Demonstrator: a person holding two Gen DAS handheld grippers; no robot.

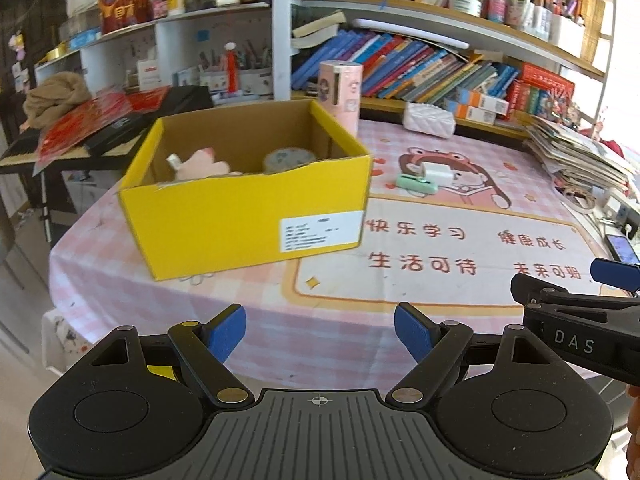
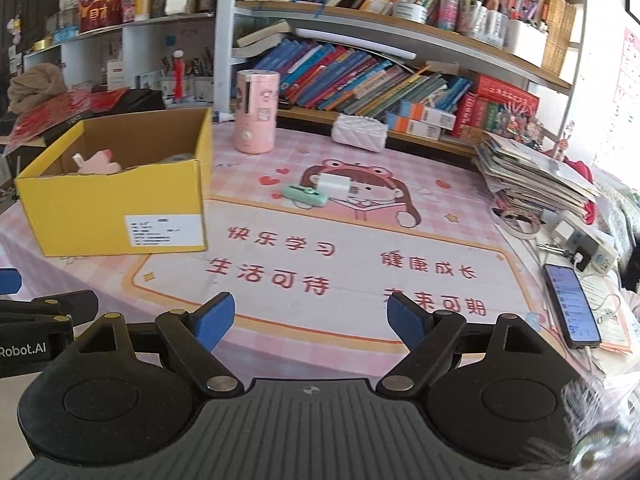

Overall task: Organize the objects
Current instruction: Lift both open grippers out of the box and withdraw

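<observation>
Both tools hang nearest, over the worktop's [image 2: 360, 216] near edge: left tool [image 1: 320, 334] and right tool [image 2: 308, 320] are released, blue pads apart with nothing between them. Farther off at centre lie a mint-green gadget [image 2: 306, 195] and a white charger [image 2: 334, 185], touching. At far left stands the yellow box [image 2: 116, 208], a pink toy [image 1: 200, 166] inside.
</observation>
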